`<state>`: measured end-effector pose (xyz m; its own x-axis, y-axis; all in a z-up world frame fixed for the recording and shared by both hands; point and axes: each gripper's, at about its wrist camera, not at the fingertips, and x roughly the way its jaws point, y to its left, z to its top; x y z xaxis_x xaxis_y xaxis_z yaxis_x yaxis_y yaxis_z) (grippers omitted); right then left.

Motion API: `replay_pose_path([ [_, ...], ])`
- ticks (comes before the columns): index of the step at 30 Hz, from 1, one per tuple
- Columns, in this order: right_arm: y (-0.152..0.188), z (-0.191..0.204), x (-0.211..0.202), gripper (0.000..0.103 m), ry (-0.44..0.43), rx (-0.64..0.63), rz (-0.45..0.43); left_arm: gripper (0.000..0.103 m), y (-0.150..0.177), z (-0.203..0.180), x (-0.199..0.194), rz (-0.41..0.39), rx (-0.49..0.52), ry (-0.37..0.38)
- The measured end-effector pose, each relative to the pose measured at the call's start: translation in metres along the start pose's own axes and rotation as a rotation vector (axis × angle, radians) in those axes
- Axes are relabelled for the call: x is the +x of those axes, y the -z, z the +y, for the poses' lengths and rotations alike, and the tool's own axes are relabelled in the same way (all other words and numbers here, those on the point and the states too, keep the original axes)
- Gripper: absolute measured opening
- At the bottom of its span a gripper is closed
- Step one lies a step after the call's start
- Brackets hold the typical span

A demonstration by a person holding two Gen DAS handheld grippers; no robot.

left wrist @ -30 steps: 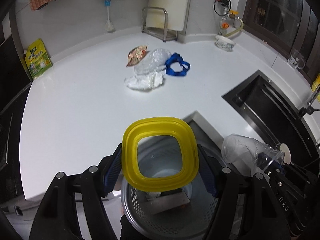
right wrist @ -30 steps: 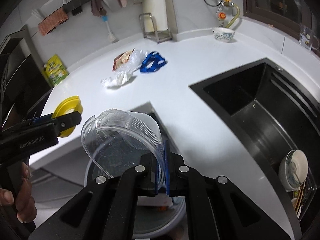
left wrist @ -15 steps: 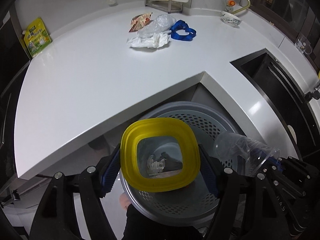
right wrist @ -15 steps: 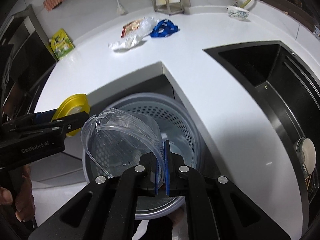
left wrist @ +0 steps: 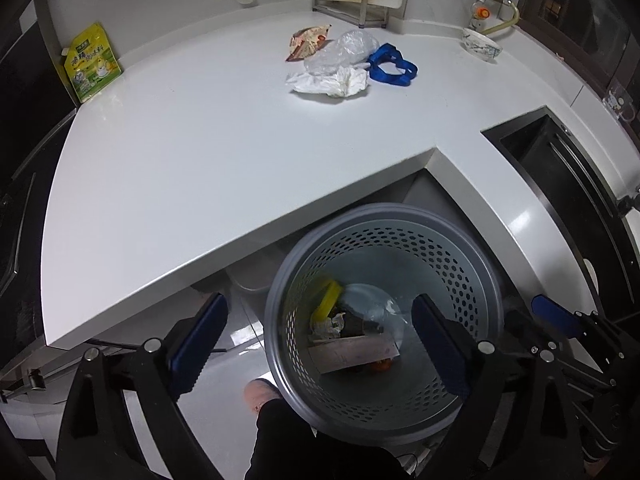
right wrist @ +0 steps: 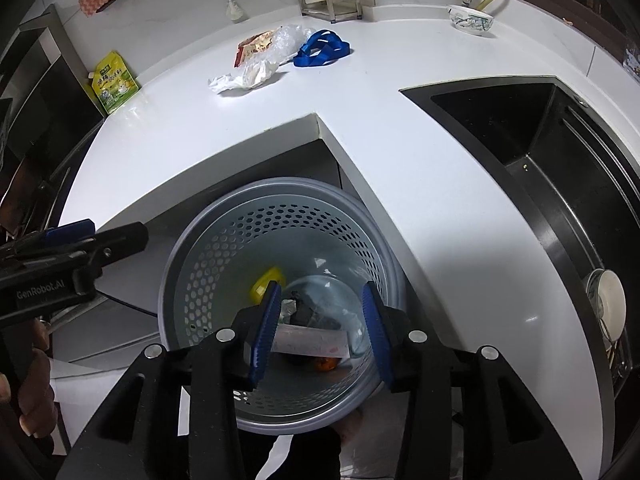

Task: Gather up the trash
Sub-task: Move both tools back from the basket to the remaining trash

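Over the grey perforated bin (left wrist: 384, 312), both loads have just dropped; a sec ago the left gripper (left wrist: 316, 340) held a yellow lid and the right gripper (right wrist: 322, 328) pinched a clear plastic cup, & now neither carries anything; left jaws are opening, spread wide w/ nothing between them but the bin's mouth below; the yellow lid (left wrist: 328, 300) lies tipped on edge inside the bin near the bottom, beside crumpled paper & a flat strip of card; the clear cup (right wrist: 336, 300) rests in the bin too, seen from the right wrist view just past the lid, on top of the dark scraps; right jaws are opening as well, about half spread, empty, the cup well below them; so this pair of items looks done, and both hands are free for the next pick; what's left sits far back on the white desk (left wrist: 200, 152), well apart from the bin: a snack wrapper (left wrist: 308, 40), a clear plastic bag (left wrist: 344, 50), a crumpled white tissue (left wrist: 332, 82) & a blue strap (left wrist: 394, 66), bunched close together; judged from this, task is partway, w/ the next reach likely going back up to that cluster.
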<state>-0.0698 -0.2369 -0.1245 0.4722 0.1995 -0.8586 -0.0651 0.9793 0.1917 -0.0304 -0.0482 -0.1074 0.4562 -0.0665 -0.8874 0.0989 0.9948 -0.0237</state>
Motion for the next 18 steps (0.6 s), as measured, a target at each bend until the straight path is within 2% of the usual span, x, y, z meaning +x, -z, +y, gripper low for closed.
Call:
replay_pose_path([
  [18, -0.049, -0.005, -0.048, 0.049, -0.044, -0.013, -0.127, 0.092, -0.033, -0.003, -0.047, -0.133, -0.026, 0.018],
])
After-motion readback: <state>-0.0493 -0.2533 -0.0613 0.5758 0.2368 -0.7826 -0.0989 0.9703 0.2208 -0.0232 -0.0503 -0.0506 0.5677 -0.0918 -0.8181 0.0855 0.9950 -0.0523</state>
